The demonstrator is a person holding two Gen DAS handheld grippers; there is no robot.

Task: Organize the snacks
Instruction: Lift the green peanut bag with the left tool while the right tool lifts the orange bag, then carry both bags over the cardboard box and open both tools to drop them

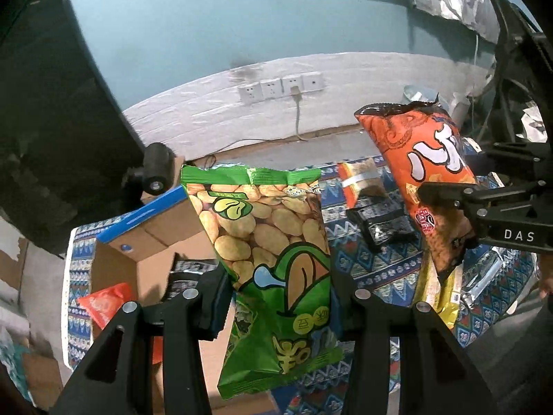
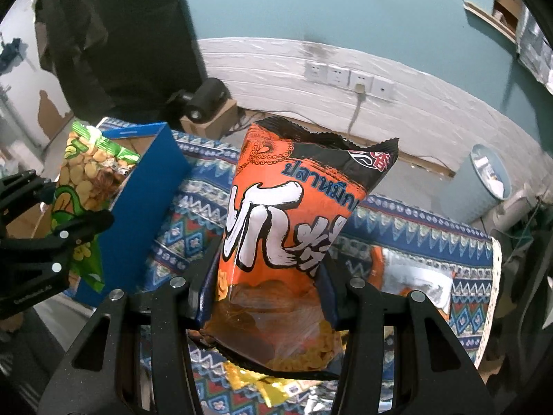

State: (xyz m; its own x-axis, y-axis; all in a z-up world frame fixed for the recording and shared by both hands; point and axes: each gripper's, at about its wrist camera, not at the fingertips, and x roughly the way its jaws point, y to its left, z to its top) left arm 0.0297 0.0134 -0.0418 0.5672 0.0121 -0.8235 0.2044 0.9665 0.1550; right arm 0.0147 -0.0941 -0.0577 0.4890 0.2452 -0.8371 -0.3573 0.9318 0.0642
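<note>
My left gripper (image 1: 280, 294) is shut on a green bean snack bag (image 1: 269, 242) and holds it upright above the edge of an open cardboard box (image 1: 152, 242). The green bag also shows in the right wrist view (image 2: 86, 180). My right gripper (image 2: 266, 287) is shut on an orange squid snack bag (image 2: 280, 242) and holds it upright above the patterned tablecloth (image 2: 432, 235). In the left wrist view the orange bag (image 1: 425, 159) hangs at the right, in the right gripper (image 1: 446, 197).
The box has blue outer sides (image 2: 145, 200) and holds an orange packet (image 1: 103, 302) and a dark packet. On the cloth lie a black packet (image 1: 383, 224), an orange-and-clear packet (image 1: 363, 180), a yellow packet (image 1: 439, 297) and a silver one (image 2: 414, 283). A bin (image 2: 480, 180) stands on the floor.
</note>
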